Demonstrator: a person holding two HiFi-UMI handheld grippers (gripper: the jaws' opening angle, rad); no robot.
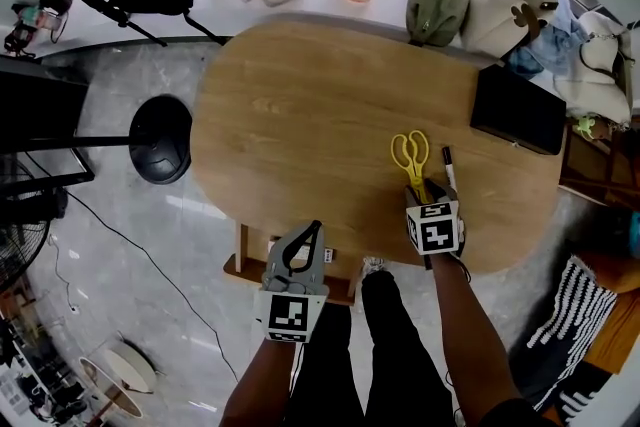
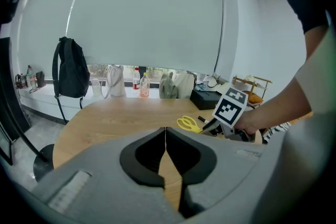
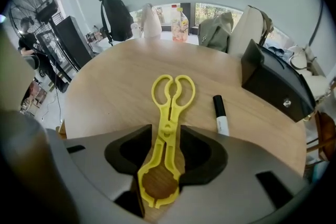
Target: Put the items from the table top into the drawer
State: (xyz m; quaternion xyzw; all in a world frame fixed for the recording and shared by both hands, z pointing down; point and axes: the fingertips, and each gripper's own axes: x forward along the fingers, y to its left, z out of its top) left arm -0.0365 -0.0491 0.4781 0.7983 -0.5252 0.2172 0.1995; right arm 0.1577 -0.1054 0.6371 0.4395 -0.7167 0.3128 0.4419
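**Right gripper straddling the tongs, no clamp yet; left gripper parked shut**

Right gripper (image 1: 420, 198) is tipped steeply down over the near end of the yellow tongs (image 3: 169, 118), lined up along their length. Sensible approach: the jaws then close across the narrow stem, not the wide finger loops. The jaws are about half apart with the stem between them. The pads sit close to both sides, but I see no squeeze. The tongs lie flat on the worktop (image 1: 300, 105), right of centre, toward the near edge.

Left gripper (image 2: 165, 139) has its jaws fully together with nothing in them. It hangs off the near edge of the worktop, left of the right gripper. My read: it's kept clear of the pick and free to work the drawer.

Probably also due for the drawer:
- Marker (image 3: 220, 114), just right of the tongs, not touching, roughly parallel.
- Black box (image 3: 273, 84), further right and farther back.

View differences:
- **Head view:** the only one with the whole layout and both grippers. The right gripper's jaw gap isn't readable there because its marker cube covers it. It also shows a wooden ledge (image 1: 238, 267) under the near edge beside the left gripper. That could be the drawer; can't confirm.
- **Right gripper view:** the only one showing jaw spacing against the tongs. It also shows a small metal fitting on the box front.
- **Left gripper view:** shows its own shut jaws, plus a side look at the right gripper pitched down onto the tongs.

Neither gripper view shows a drawer.
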